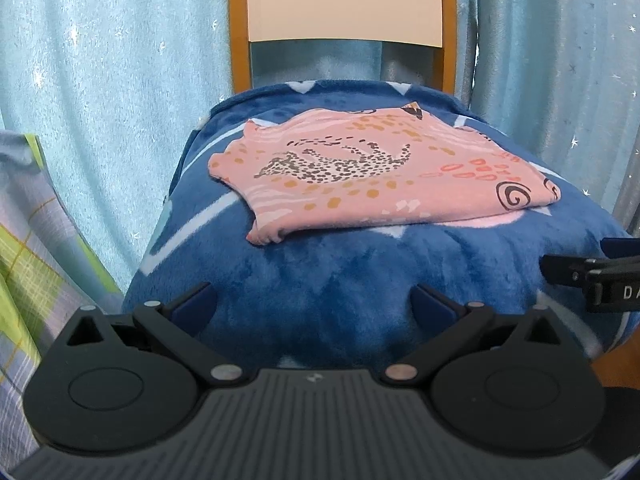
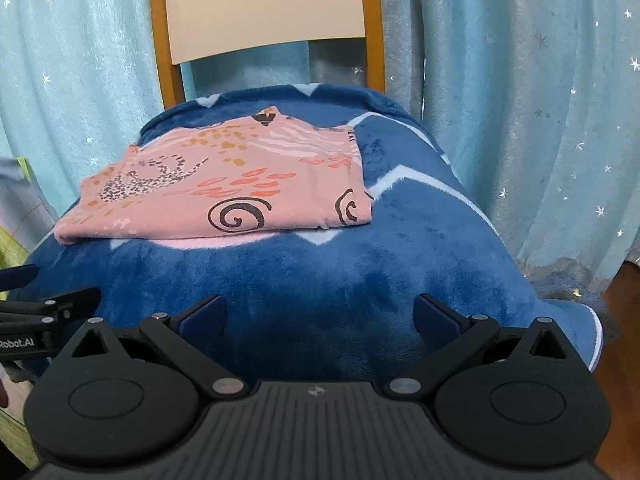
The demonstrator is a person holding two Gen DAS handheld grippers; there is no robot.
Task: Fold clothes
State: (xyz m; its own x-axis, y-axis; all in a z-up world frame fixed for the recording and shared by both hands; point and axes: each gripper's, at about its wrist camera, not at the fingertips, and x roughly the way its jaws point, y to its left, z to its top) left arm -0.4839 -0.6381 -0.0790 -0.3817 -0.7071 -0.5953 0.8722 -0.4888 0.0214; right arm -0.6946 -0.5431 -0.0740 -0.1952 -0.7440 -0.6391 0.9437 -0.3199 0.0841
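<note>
Left wrist view: left gripper (image 1: 314, 304) jaws spread wide, nothing between; folded pink garment (image 1: 380, 176) lies on blue blanket (image 1: 320, 280) at 12 o'clock, well apart from fingers; right gripper (image 1: 592, 276) pokes in at 3 o'clock; plaid cloth (image 1: 28, 240) at 9 o'clock, far clearer here. Right wrist view: right gripper (image 2: 318, 314) jaws wide, empty; garment at 11 o'clock; wood floor (image 2: 624, 320) at 3 o'clock.

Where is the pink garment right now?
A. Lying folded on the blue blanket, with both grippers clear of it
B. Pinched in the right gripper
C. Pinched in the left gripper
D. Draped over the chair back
A: the pink garment lies folded flat on the blue blanket, while the left gripper and right gripper stand open and empty short of it.
</note>
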